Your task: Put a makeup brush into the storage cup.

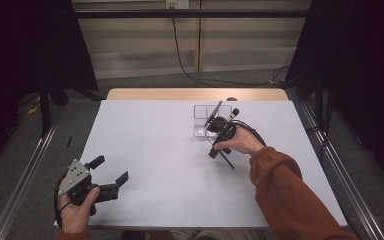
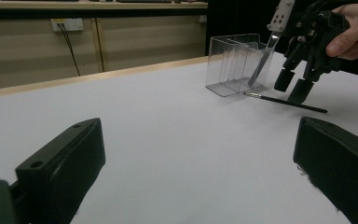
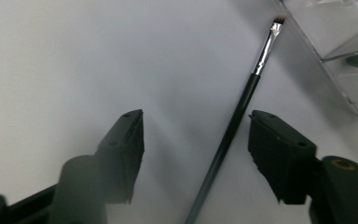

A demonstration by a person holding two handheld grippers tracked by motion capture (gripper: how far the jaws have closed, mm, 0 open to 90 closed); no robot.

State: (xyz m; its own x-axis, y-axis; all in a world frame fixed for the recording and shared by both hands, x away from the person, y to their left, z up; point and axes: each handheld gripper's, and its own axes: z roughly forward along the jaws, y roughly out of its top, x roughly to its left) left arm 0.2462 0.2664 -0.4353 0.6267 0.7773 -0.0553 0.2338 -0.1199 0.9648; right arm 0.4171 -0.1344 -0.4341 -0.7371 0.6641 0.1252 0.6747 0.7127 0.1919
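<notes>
Straddling one brush, right gripper unclosed.

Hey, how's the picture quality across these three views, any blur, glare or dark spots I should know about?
High view: table evenly lit, surroundings nearly black. Left gripper view: the near jaws are soft and dark, while the clear organizer and brush stay fairly sharp. Right gripper view: the left-hand jaw is smeared and out of focus, the brush is crisp, and its metal ferrule glints.

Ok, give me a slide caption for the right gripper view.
Right gripper open astride a thin black brush lying on the white table, beside a clear organizer.
</notes>
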